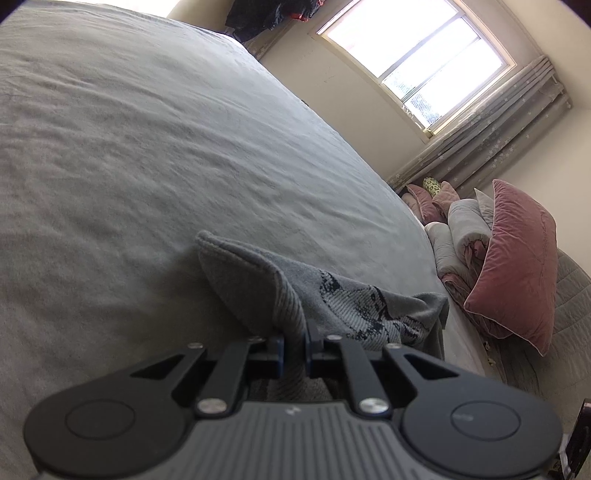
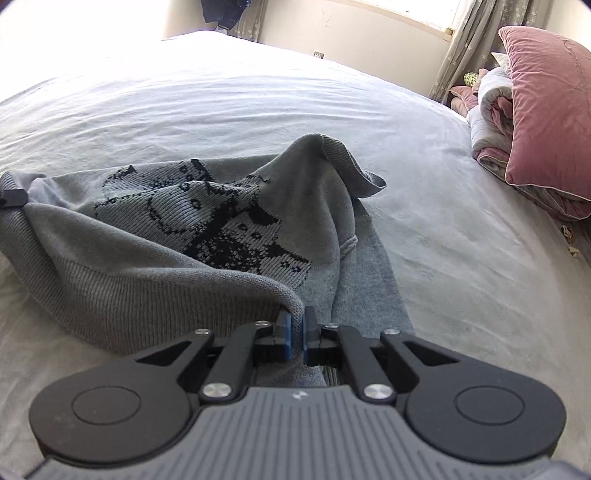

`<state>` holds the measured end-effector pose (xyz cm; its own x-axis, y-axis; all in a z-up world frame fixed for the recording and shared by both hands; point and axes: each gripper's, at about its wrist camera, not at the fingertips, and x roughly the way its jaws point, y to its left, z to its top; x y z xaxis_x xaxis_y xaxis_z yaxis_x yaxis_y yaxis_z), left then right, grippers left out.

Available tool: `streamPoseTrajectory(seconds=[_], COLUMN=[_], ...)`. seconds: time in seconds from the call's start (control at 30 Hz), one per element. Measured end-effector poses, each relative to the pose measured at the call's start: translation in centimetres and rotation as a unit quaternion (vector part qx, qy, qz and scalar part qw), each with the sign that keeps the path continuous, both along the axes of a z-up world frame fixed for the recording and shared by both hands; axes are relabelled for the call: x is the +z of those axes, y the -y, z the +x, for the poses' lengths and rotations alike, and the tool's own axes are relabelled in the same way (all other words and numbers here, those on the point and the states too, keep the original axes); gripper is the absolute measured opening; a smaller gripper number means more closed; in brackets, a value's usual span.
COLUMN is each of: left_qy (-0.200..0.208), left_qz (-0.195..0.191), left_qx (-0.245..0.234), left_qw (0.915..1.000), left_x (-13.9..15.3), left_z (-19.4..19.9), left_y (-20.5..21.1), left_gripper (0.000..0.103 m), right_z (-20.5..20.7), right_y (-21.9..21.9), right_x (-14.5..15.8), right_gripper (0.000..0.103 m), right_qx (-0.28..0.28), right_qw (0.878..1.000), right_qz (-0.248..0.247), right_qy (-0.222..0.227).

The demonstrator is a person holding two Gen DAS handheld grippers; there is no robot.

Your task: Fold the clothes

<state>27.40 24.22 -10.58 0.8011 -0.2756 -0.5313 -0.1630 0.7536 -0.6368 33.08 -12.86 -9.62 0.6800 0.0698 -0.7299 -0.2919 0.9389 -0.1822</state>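
A wide bed [image 1: 166,155] covered by a pale grey sheet fills the near and middle ground of both views. Beyond its far edge stands a cream wall [image 1: 332,85] with a bright sliding window [image 1: 417,62], flanked on the right by a grey patterned curtain [image 1: 491,136]. At right, a pink velvet pillow [image 2: 550,110] leans on a rolled quilt [image 2: 491,110]; dark clothing [image 1: 266,14] hangs at far left.
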Motion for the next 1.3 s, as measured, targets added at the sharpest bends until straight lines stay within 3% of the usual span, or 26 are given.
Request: streamPoseTrajectory(seconds=[0.13, 0.23, 0.37, 0.4, 0.6, 0.8, 1.2, 1.23, 1.3], left_qy=[-0.015, -0.025, -0.034, -0.037, -0.041, -0.045, -0.053, -0.053, -0.055], left_qz=[0.003, 0.011, 0.000, -0.004, -0.021, -0.038, -0.039, -0.036, -0.031], left_qx=[-0.010, -0.015, -0.013, -0.013, -0.016, -0.019, -0.018, -0.020, -0.024], left_qw=[0.9998, 0.9995, 0.9993, 0.9992, 0.9988, 0.9981, 0.9977, 0.9977, 0.9977], left_x=[-0.7, -1.0, -1.2, -1.3, -1.0, -0.8, -1.8, -1.8, -1.9], left_z=[0.6, 0.9, 1.0, 1.0, 0.4, -0.3, 0.5, 0.6, 0.5], left_y=[0.2, 0.4, 0.3, 0.2, -0.2, -0.6, 0.0, 0.2, 0.7], left_gripper=[0.011, 0.013, 0.020, 0.020, 0.020, 0.020, 0.019, 0.019, 0.011], right_z=[2.9, 4.1, 4.3, 4.2, 1.1, -2.3, -1.5, -1.4, -1.3], right_y=[0.7, 1.9, 3.9, 4.6, 7.3, 7.3, 4.6, 4.4, 4.3], right_x=[-1.6, -2.4, -1.9, -1.5, 1.8, 3.5, -1.0, -1.3, -1.6], right_gripper=[0.007, 0.014, 0.045, 0.045, 0.045, 0.045, 0.045, 0.041, 0.007], right_qx=[-0.033, -0.056, -0.080, -0.084, -0.088, -0.054, -0.057, -0.058, -0.060], right_qw=[0.999, 0.996, 0.991, 0.989, 0.978, 0.966, 0.970, 0.971, 0.976], right_qz=[0.022, 0.062, 0.105, 0.116, 0.188, 0.252, 0.234, 0.227, 0.209], right_qy=[-0.021, -0.028, -0.027, -0.027, -0.011, -0.009, -0.041, -0.039, -0.034])
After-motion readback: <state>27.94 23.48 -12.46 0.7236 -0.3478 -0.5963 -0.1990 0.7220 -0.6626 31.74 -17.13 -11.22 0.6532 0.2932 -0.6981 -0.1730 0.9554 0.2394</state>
